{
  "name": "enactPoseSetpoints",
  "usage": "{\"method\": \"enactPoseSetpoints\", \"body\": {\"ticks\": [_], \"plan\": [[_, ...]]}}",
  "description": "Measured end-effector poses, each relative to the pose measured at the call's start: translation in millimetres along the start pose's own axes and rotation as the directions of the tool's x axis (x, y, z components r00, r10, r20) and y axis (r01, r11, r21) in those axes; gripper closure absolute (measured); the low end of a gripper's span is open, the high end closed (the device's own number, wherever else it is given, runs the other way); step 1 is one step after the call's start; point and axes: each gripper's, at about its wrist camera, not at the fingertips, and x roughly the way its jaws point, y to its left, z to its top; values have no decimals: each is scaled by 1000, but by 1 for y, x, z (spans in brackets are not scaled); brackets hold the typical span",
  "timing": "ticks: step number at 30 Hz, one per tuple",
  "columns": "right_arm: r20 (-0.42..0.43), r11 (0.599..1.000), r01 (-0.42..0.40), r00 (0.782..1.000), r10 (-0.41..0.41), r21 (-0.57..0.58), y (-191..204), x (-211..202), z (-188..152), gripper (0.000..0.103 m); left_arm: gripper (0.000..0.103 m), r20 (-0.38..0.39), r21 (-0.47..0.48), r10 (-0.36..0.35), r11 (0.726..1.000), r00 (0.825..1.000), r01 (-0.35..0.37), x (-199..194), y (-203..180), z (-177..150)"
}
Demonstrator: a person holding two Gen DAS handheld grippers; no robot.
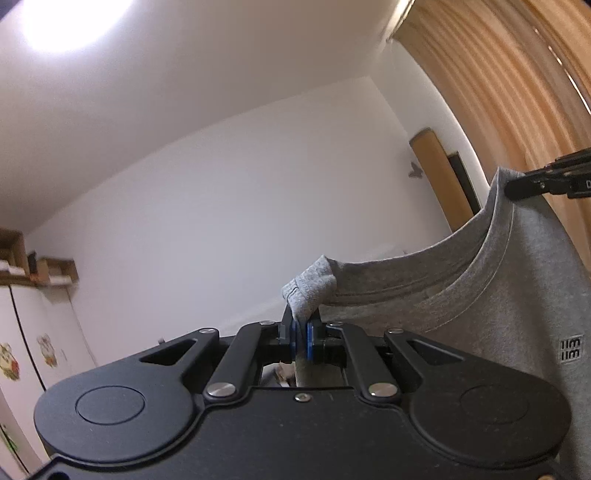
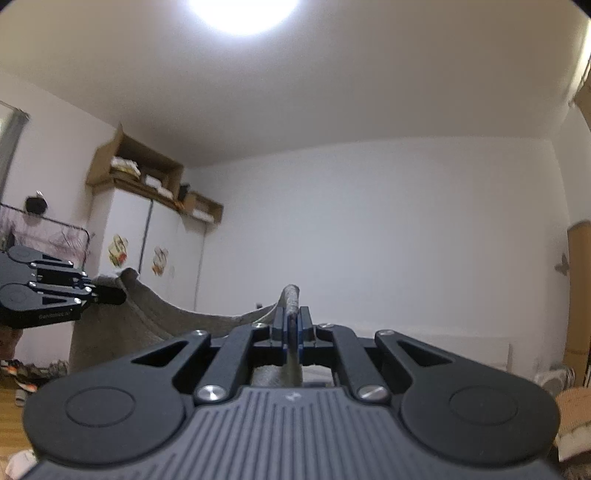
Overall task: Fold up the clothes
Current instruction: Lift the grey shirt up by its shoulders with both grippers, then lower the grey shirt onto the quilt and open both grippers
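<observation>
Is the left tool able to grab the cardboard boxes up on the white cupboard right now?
Probably not. The left tool is shut on the gray shirt, which the right tool also grips, and the cardboard boxes sit far across the room.

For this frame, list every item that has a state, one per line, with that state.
Left gripper: shut on grey T-shirt, at its shoulder edge.
Right gripper: shut on grey T-shirt, at the other shoulder edge.
Grey T-shirt: unfolded, held up in the air between both grippers, neckline sagging between them.
Ceiling light: on.
White wardrobe: doors closed.
Cardboard boxes on the wardrobe: open, contents showing.
</observation>
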Motion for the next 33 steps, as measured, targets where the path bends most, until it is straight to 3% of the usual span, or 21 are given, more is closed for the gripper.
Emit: {"method": "enactPoseSetpoints", "body": {"ticks": [6, 11, 16, 19, 24, 28, 33], "plan": [[-135, 999, 52, 990, -49, 13, -27, 67, -56, 99, 97, -115, -23, -58, 998, 992, 56, 78, -6, -41], [-239, 995, 99, 966, -94, 8, -43, 128, -118, 99, 97, -222, -39, -110, 994, 969, 104, 160, -16, -90], [-353, 990, 137, 928, -116, 36, -56, 184, -194, 99, 97, -323, -66, -167, 986, 932, 153, 235, -40, -154], [-418, 985, 164, 899, -131, 45, -70, 197, -247, 99, 97, -380, -89, -199, 980, 903, 179, 278, -54, -194], [-512, 982, 185, 848, -137, 43, -77, 225, -328, 99, 97, -462, -145, -245, 969, 852, 199, 330, -57, -287], [-551, 981, 190, 823, -138, 39, -72, 248, -374, 99, 97, -518, -186, -268, 962, 812, 198, 331, -45, -343], [-579, 978, 206, 800, -157, 20, -77, 274, -423, 99, 97, -558, -209, -275, 960, 783, 189, 347, -48, -379]]}}
